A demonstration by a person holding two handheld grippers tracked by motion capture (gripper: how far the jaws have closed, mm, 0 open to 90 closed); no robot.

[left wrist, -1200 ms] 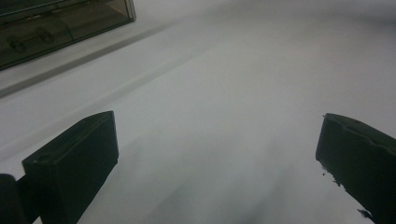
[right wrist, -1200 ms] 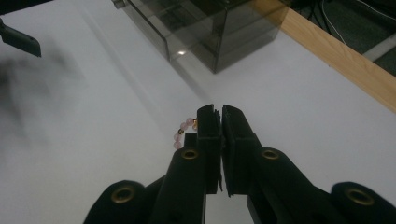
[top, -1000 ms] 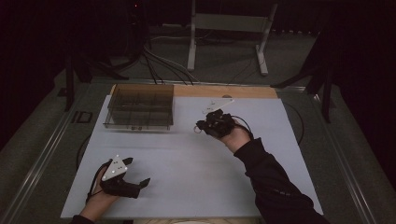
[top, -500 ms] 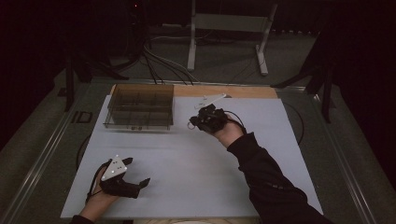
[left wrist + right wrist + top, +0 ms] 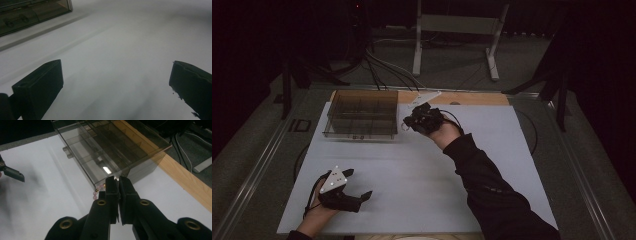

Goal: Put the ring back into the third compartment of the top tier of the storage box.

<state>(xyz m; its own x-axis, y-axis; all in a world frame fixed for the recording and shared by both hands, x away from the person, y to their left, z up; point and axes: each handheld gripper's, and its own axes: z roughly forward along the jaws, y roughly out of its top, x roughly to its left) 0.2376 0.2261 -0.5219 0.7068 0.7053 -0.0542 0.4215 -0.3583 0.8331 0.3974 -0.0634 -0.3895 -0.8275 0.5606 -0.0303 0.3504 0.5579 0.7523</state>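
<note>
While we hold both grippers over the white sheet, status is:
right gripper: jaws pinched together on a string of pale pink beads; we see a few beads sticking out at the left of the jaw tips in the right gripper view
beads: hanging off the jaws, just beside the near right corner of the clear compartment box; too small in the high view to say if they touch it
right gripper, high view: raised just right of the box, near the wooden strip at the far edge
left gripper: jaws wide apart, nothing between them, bare white sheet below
left gripper, high view: near front left of the sheet, well apart from the box
box: lid down, dividers visible inside; we can't tell the contents
</note>
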